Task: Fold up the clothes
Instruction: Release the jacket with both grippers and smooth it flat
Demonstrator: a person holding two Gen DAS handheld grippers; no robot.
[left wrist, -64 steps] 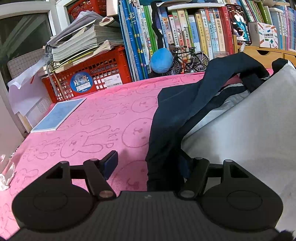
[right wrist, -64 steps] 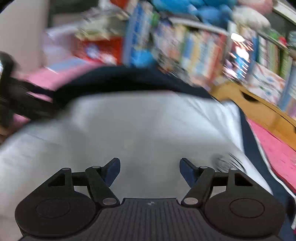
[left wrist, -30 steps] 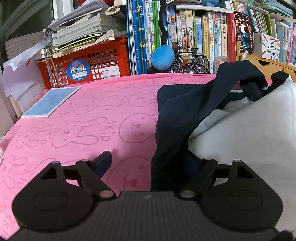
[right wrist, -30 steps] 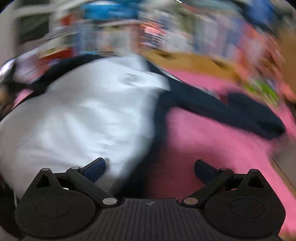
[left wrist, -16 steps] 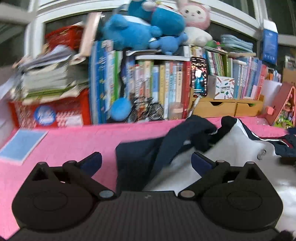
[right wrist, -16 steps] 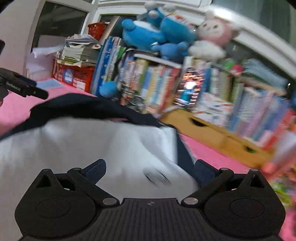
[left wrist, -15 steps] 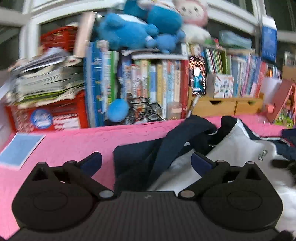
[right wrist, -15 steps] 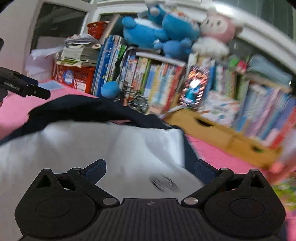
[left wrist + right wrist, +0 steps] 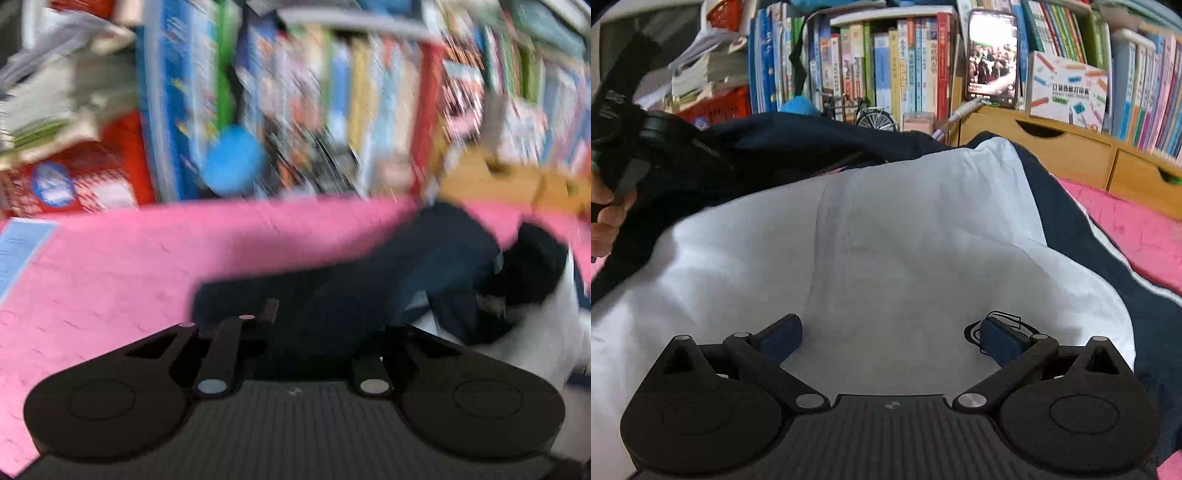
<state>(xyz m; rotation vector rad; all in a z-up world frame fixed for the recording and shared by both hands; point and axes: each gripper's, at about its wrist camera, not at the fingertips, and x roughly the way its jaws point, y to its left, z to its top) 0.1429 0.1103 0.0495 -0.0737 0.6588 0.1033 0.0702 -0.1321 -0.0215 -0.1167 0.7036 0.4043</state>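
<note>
**Operator:** While the left wrist view is smeared by motion, what can be confirmed for the left gripper [image 9: 306,321]?

**Technician:** Its jaws have just been closing and now stand drawn together. Dark navy cloth of the garment [image 9: 905,240] lies between them. The left finger [image 9: 271,310] is visible. The right finger is hidden under the navy cloth. In the right wrist view the same tool sits at the left edge of the frame, held by a person's hand [image 9: 605,218], with the navy cloth draping down from it.

**Operator:** State of the right gripper [image 9: 890,332]?

**Technician:** Its fingers [image 9: 783,332] stand wide apart, with nothing clamped. Both blue pads sit just over the white panel of the garment. The right pad covers part of a small black printed logo [image 9: 1001,317].

**Operator:** Location of the garment?

**Technician:** It lies on the pink surface [image 9: 110,266]. The white panel fills the near middle of the right wrist view, with navy trim running along its right side. The navy portion is bunched along the far side of the white panel. Pink cover shows bare toward the left edge of the surface.

**Operator:** Items along the far edge of the surface?

**Technician:** A row of upright books [image 9: 886,55], a red crate [image 9: 716,105] at the left and a wooden drawer unit [image 9: 1052,147] at the right.
</note>
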